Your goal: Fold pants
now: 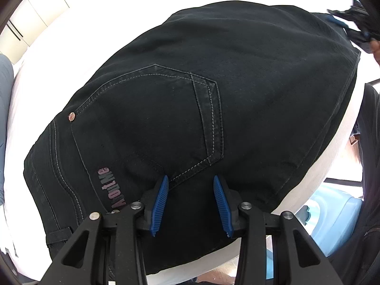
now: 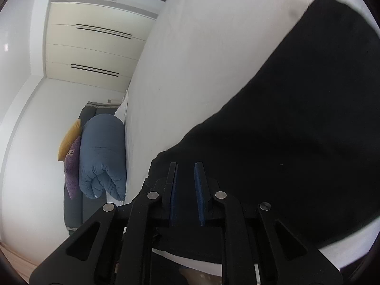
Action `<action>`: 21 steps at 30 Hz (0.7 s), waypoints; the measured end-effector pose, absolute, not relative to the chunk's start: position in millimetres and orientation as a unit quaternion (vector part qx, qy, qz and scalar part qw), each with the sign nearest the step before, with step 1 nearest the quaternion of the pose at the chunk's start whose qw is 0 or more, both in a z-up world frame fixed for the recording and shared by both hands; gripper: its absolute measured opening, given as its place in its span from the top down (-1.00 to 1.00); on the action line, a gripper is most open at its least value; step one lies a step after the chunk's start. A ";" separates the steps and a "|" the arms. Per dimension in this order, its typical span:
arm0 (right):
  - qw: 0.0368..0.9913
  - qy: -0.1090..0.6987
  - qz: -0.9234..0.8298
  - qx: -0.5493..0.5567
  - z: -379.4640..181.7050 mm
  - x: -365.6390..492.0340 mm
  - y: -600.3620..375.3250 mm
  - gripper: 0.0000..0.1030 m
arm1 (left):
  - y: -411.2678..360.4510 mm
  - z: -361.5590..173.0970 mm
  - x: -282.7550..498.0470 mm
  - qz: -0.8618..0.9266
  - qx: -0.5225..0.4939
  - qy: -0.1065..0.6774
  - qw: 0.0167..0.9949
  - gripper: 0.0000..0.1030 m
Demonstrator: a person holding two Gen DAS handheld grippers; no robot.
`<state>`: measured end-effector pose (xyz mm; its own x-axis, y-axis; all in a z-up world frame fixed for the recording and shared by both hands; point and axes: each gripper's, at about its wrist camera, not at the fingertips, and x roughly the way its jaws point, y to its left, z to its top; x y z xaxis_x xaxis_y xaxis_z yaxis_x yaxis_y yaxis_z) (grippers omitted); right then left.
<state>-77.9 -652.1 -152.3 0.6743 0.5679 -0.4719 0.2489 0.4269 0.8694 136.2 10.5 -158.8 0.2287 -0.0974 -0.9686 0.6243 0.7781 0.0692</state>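
Note:
Black jeans [image 1: 213, 83] lie folded on a white bed [image 1: 71, 35], back pocket and a copper rivet facing up. My left gripper [image 1: 191, 178] points steeply down at them, its blue pads apart, with the fingertips at the pocket's lower corner and no fabric pinched between them. In the right wrist view the pants [image 2: 296, 130] are a dark sheet across the mattress [image 2: 201, 59]. My right gripper [image 2: 186, 166] hovers over their near edge with a narrow gap between the pads and nothing in it. It also shows blurred as the right gripper [image 1: 349, 23] at the far corner of the pants.
A rolled blue duvet [image 2: 102, 156] with a yellow pillow [image 2: 70, 140] and a purple pillow [image 2: 72, 168] lies beyond the bed's end. Cream wardrobe doors [image 2: 95, 47] stand behind. A light blue plastic bin [image 1: 332, 213] sits beside the bed, by a person's dark clothing [image 1: 370, 166].

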 end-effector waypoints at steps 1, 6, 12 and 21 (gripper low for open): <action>0.741 0.395 0.108 0.532 -162.0 -69.5 -650.0 0.75 | 11.4 -158.8 135.5 -0.240 0.229 0.573 0.749 0.16; 0.712 0.386 0.025 0.586 -213.3 -57.4 -692.4 1.00 | 16.9 -159.0 135.6 -0.241 0.223 0.574 0.750 0.14; 0.736 0.322 -0.054 0.593 -206.2 -73.6 -764.1 1.00 | 18.7 -157.7 138.5 -0.238 0.220 0.572 0.754 0.14; 0.779 0.277 -0.099 0.554 -149.6 -77.8 -756.4 0.95 | 25.2 -160.2 132.0 -0.229 0.210 0.563 0.765 0.14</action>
<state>-77.8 -756.4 -149.6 0.8274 0.1534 -0.5403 0.4603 0.3661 0.8088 132.0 25.2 -160.2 0.2600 -0.1146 -0.9588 0.5879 0.8065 0.0631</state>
